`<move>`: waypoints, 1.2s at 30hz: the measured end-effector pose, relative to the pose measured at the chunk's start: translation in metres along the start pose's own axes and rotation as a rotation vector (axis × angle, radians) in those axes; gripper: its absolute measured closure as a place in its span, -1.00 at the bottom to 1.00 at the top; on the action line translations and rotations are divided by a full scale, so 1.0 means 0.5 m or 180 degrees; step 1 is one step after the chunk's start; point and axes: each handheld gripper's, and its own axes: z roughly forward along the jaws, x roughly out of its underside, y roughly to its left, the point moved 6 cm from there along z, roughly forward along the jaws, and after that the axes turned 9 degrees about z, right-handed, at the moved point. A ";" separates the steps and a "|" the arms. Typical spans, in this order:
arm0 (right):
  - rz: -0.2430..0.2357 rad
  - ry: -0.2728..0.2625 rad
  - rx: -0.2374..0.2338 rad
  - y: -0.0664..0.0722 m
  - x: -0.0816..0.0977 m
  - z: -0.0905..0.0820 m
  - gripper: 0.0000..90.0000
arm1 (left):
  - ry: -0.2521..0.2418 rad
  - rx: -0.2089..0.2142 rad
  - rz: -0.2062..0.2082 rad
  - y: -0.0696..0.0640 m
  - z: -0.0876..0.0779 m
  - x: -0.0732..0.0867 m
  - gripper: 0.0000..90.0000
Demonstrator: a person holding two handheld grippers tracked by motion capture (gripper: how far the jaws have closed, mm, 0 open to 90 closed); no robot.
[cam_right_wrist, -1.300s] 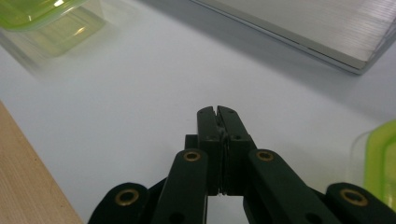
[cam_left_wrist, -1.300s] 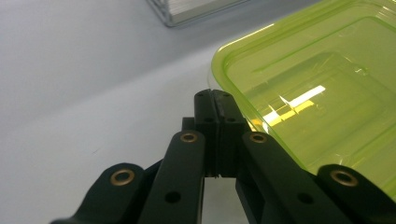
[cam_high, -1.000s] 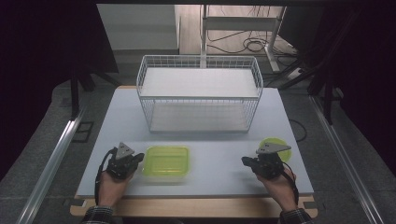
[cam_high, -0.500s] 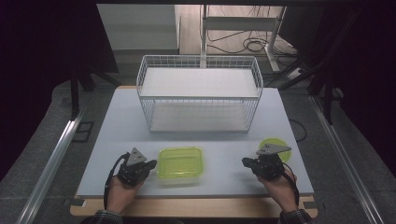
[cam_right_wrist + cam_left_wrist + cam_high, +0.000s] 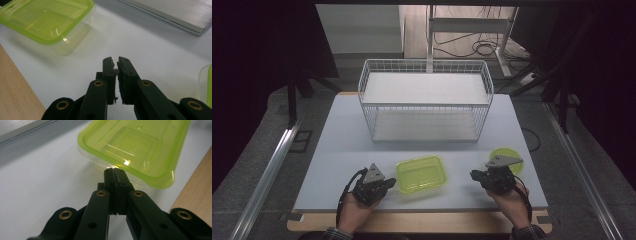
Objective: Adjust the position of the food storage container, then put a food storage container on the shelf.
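Green-lidded container (image 5: 421, 173), near table edge, long axis left-right, between grippers. High view: left gripper (image 5: 384, 184) touching its left end; right gripper (image 5: 476, 175) well apart. Left gripper view: jaws closed at rim. Right gripper view: jaws nearly closed, empty.

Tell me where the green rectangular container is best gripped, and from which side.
Probably by its flared rim, at the short left edge. The green container sits upright and open on the table, and its lip overhangs the clear walls, giving two jaws something thin to pinch. The left tool lies right beside that edge, jaws shut, so coming in low from the left looks shortest.
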 end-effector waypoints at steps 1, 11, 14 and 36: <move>0.0000 0.0000 0.0000 0.000 0.000 0.000 0.85 | 0.0000 0.0000 0.0000 0.000 0.000 0.000 0.99; 0.0015 -0.0049 0.0109 -0.002 0.005 -0.008 0.50 | -0.0110 -0.0148 -0.0105 0.013 -0.041 0.018 0.28; 0.0007 -0.0077 0.0120 0.002 0.005 -0.008 0.34 | -0.0105 -0.0227 -0.0071 0.009 -0.055 0.025 0.06; -0.0033 -0.0180 -0.0180 0.036 0.007 0.022 -0.74 | -0.0248 -0.0296 -0.0144 0.010 -0.077 0.069 -0.95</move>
